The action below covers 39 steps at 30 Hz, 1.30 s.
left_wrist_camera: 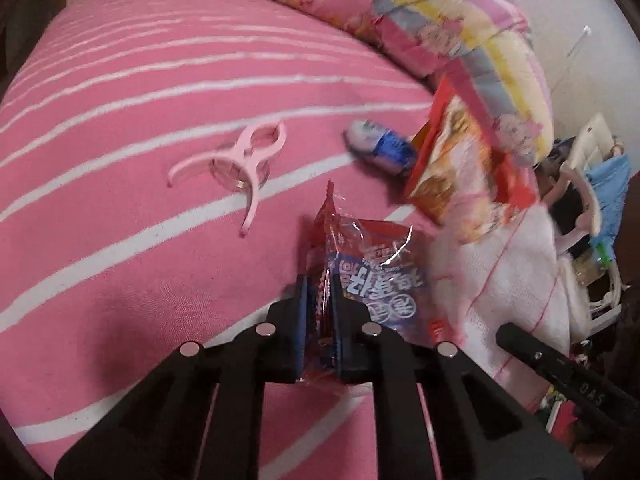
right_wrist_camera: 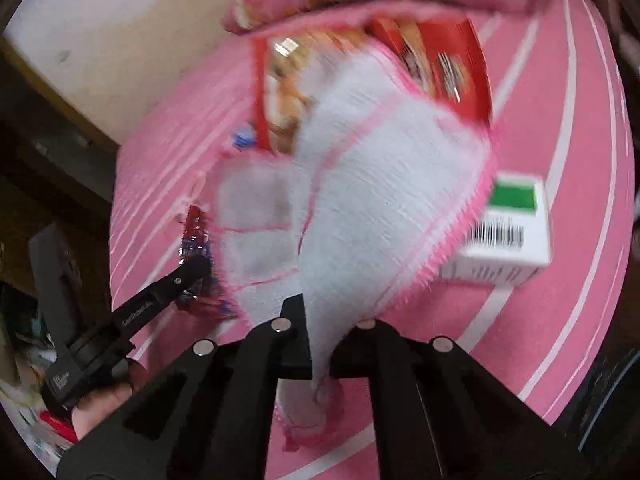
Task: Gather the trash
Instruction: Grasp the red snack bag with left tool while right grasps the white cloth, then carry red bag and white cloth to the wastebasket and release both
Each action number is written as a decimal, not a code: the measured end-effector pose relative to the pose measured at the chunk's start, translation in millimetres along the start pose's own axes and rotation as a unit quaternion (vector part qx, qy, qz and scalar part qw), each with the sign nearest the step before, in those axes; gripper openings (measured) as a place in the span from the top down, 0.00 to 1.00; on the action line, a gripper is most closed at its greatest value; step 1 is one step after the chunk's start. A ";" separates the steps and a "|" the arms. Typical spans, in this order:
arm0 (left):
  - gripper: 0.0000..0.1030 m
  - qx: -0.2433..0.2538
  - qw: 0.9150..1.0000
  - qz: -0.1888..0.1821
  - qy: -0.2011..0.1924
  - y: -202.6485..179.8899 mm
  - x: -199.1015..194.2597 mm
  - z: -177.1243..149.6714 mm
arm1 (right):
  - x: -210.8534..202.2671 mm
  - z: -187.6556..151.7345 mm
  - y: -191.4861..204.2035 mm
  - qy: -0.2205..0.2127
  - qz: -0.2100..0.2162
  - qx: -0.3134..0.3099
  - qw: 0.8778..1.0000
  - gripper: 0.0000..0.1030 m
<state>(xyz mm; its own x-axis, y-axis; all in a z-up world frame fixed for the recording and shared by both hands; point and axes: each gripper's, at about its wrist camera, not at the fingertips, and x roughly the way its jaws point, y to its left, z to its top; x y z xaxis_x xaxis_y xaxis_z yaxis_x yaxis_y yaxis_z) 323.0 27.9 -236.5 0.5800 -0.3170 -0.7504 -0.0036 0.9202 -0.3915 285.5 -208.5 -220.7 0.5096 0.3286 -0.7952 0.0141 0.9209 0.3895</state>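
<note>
Left jaws pinching red snack wrapper [left_wrist_camera: 360, 272], right jaws pinching white cloth [right_wrist_camera: 372, 200], pink striped bedsheet [left_wrist_camera: 140, 80]

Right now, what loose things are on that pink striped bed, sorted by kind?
Snack wrappers and packets: 3, the red-and-blue wrapper in the left gripper, the big red bag, the small blue packet
Cloths: 1, white cloth in the right gripper
Boxes: 1
Clips: 1, pink
Total: 6
</note>
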 end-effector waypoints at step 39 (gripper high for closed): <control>0.93 0.023 0.987 -0.103 -0.121 -140.7 -229.4 -97.1 | -266.9 -73.7 -12.5 -0.201 0.079 -0.054 0.975 0.96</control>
<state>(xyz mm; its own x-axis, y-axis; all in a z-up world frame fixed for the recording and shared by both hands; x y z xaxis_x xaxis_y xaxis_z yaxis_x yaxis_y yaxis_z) 111.5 -51.2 -61.0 0.7421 -0.4393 -0.5063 0.1690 0.8535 -0.4929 85.9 -292.2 -47.5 0.7947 0.3792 -0.4741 -0.1712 0.8892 0.4242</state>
